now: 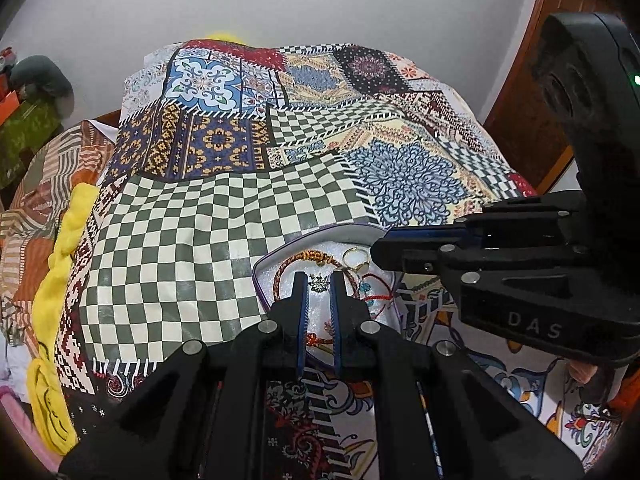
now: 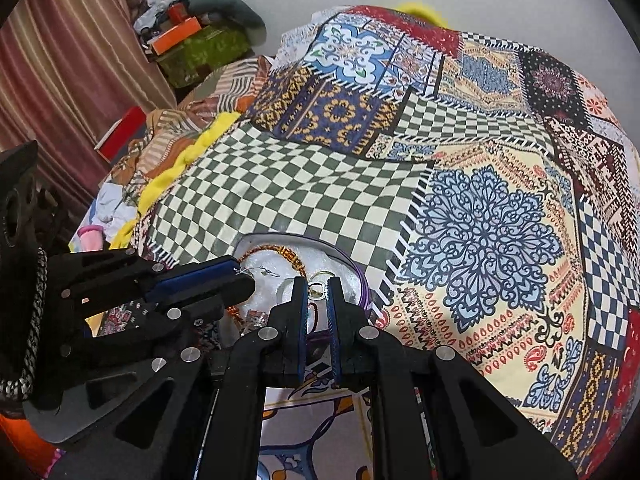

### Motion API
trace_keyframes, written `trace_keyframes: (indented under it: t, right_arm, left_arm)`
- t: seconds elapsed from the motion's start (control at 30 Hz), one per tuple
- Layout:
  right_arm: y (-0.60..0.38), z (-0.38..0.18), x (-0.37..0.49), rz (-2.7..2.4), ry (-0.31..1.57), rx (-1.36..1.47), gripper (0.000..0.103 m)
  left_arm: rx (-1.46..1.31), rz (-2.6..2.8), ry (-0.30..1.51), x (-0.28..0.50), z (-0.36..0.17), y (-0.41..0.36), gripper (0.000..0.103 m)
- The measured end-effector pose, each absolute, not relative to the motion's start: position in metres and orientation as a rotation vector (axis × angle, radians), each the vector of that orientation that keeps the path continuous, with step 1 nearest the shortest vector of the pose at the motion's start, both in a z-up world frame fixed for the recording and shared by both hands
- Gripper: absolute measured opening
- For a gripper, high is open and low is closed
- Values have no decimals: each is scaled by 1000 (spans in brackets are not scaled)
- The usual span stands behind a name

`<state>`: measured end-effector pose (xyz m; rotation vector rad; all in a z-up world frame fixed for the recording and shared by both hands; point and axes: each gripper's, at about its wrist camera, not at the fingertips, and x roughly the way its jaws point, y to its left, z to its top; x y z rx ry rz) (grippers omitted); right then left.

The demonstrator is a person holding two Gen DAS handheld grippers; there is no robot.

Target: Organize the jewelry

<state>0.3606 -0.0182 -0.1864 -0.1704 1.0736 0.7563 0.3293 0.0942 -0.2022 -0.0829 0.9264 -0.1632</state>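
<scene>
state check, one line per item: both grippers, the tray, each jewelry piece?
left gripper: shut, nothing visibly held, over the tray
right gripper: shut, nothing visibly held, over the tray
shallow purple-rimmed white tray: open, holding jewelry, on the patterned bedspread
orange braided cord bracelet: loose in tray
gold ring: loose in tray
thin red string bracelet: loose, tangled near tray edge

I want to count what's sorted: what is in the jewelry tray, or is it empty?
Not empty: the tray holds a braided bracelet, a gold ring and a red cord.
</scene>
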Motion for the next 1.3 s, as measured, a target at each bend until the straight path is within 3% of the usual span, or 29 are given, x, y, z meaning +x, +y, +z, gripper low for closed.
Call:
trace_keyframes:
  t: [0.4,0.5,0.57,0.77,1.0,1.3]
  right_arm:
    - [-16,-193,361,754,1085,-208,8]
    - [-16,-190,361,763,1096,-198,10]
    - [-18,-186,360,761,1090,-189,16]
    - [-32,-154,348,749,1018,-145,18]
    - [-61,-83,306,726,809,-88,18]
    - [-97,14,197,665,396,-45,18]
  left_arm:
    - [-67,-132,939,326,-205,97,10]
    - [-83,-131,955,326,-203,100,16]
    - [-101,-130,950,323,-199,102,23]
    - [-117,-105,878,302,-166,108,24]
    - [-83,-67,678,251,-87,104,24]
    - [-32,-19,357,149,2,83,26]
